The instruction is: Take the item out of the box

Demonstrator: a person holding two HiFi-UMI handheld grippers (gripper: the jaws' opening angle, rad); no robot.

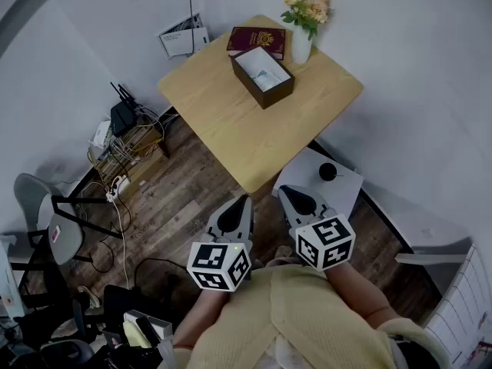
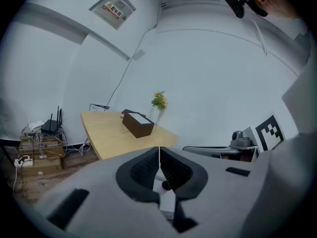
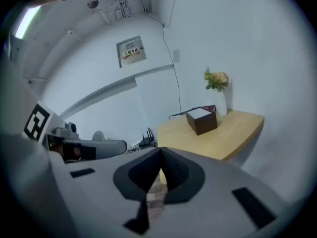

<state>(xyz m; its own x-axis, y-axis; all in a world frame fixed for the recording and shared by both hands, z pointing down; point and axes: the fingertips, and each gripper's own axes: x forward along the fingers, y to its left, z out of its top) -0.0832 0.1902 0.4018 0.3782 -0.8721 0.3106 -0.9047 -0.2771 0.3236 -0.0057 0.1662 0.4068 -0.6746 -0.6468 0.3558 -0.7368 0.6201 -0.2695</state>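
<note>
Left tongs (image 1: 243, 203) and right tongs (image 1: 287, 194) noted pressed together, empty; box (image 1: 263, 76) seen well ahead across bench (image 1: 223, 125), neither nearer.

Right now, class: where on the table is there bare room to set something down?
The table is bare over its near half, from the box to the front corner. The far corner is crowded: box, red lid and vase stand close together.

At upper centre we see a wooden table (image 1: 231, 118) with a white vase (image 1: 301, 48) of flowers (image 1: 307, 6) at its far corner. To its left, a black router (image 1: 123, 116) sits among tangled cables (image 1: 115, 171). A grey chair (image 1: 42, 210) stands at the left edge.
</note>
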